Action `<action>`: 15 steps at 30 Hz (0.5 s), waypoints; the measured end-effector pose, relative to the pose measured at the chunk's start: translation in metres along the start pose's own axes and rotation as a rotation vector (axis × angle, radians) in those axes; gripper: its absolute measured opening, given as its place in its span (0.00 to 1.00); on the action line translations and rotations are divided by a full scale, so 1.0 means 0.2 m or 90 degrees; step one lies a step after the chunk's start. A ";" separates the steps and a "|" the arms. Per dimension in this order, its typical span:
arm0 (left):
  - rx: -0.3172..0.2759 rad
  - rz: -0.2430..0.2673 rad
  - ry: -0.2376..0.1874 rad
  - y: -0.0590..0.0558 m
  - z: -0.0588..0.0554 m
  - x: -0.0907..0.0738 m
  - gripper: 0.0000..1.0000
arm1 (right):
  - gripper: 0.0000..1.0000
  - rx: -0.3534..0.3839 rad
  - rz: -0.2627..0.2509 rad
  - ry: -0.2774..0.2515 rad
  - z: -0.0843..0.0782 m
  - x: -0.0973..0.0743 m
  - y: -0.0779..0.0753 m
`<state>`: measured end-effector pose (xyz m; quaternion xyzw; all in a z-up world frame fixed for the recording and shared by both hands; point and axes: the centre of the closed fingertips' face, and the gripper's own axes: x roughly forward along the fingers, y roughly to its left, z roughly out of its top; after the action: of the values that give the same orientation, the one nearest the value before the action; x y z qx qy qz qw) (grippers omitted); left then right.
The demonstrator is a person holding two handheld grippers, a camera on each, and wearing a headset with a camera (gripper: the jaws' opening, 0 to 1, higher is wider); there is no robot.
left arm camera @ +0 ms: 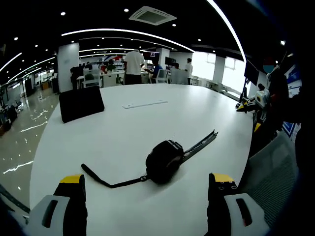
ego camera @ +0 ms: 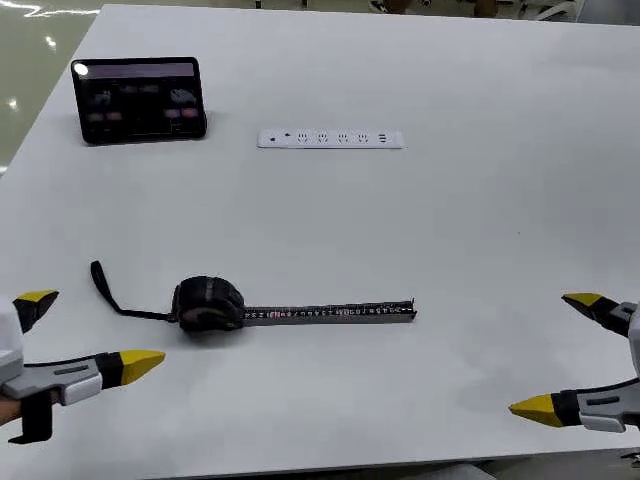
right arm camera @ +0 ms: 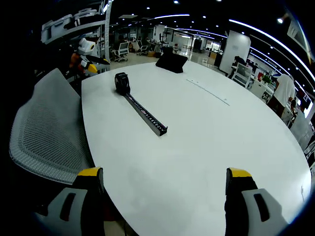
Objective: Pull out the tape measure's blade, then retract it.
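White surface [ego camera: 420, 220] carried the black tape measure [ego camera: 208, 304] toward 7 o'clock | blade [ego camera: 330, 313] lay pulled out flat, pointing to 3 o'clock | left gripper [ego camera: 95, 330] at 8 o'clock, jaws spread, near the tape measure | right gripper [ego camera: 550, 353] at 4 o'clock, jaws spread, well apart from the blade

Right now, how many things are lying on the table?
3: a tablet propped at the far left, a power strip at the far middle, and a tape measure nearer, its blade pulled out toward the right. Nothing looks hidden.
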<state>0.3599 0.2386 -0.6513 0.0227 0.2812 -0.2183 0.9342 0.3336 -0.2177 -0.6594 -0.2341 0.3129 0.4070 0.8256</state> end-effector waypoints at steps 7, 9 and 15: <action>-0.051 0.056 -0.006 -0.03 0.08 0.10 1.00 | 0.98 -0.066 0.037 0.009 0.15 0.10 -0.05; -0.069 0.076 -0.007 -0.05 0.10 0.13 1.00 | 0.97 -0.090 0.055 0.016 0.18 0.13 -0.05; -0.061 0.130 -0.022 -0.09 0.10 0.24 1.00 | 0.93 -0.138 0.101 0.043 0.22 0.24 -0.03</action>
<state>0.3983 0.2003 -0.6591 0.0027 0.2714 -0.1088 0.9563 0.3755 -0.1683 -0.6617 -0.3099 0.3120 0.4946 0.7497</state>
